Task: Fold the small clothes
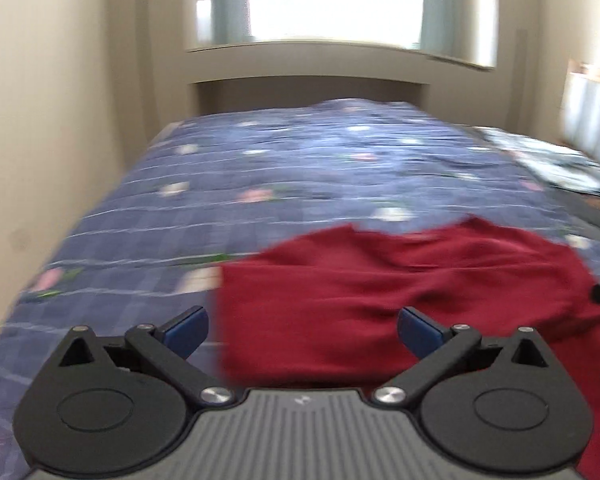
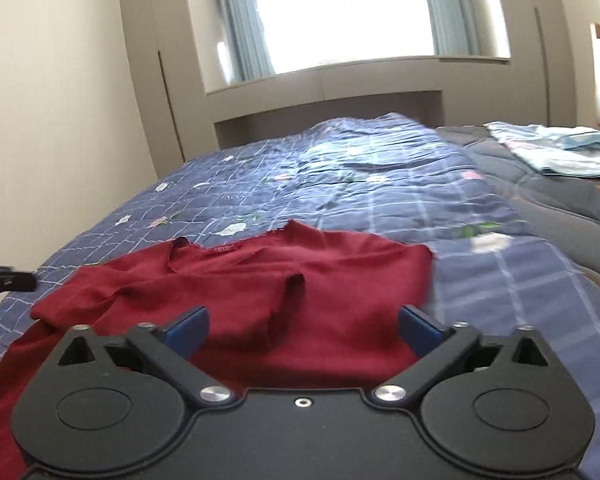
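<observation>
A dark red garment [image 1: 400,292] lies partly folded on the blue checked bedspread [image 1: 260,184]. My left gripper [image 1: 302,330] is open and empty, above the garment's left edge, its blue fingertips [image 1: 186,330] wide apart. In the right wrist view the garment [image 2: 260,280] lies with its neckline away from me and one sleeve laid across its front. My right gripper [image 2: 302,330] is open and empty over its near part. The left gripper's black tip [image 2: 4,278] shows at the left edge.
The bedspread [image 2: 380,192] covers a bed between a beige wall [image 2: 52,120] on the left and a window ledge [image 2: 324,68] at the head. Folded pale blue cloth [image 2: 556,148] lies at the far right of the bed.
</observation>
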`<action>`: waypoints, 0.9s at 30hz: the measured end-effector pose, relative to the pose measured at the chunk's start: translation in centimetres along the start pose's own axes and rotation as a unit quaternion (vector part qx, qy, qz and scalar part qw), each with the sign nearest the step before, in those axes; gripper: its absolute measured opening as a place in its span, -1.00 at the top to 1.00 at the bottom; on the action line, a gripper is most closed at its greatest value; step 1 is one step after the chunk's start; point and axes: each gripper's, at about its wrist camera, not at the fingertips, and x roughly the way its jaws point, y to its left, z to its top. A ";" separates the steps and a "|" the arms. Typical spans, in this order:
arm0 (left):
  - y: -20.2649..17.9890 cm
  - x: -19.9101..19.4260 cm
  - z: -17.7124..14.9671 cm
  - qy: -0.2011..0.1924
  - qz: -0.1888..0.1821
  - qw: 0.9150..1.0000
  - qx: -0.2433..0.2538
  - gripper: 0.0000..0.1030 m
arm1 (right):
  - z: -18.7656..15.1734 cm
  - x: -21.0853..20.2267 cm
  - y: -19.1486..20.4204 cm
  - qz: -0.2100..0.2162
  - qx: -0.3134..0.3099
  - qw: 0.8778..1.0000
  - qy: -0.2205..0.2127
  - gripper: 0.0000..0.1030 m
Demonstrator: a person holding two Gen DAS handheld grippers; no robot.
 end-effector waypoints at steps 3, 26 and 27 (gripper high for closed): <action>3.7 1.9 0.1 0.008 0.033 0.999 -0.031 -0.99 | 0.8 3.1 -0.2 0.015 0.025 0.999 0.029 -0.55; 5.9 9.3 1.7 0.041 -0.046 0.981 -0.186 0.86 | 1.1 2.6 1.0 -0.044 -0.006 0.998 -0.040 0.98; 5.3 9.2 1.7 0.037 -0.043 0.983 -0.173 0.86 | 1.0 2.5 0.9 -0.053 -0.008 0.998 -0.046 0.98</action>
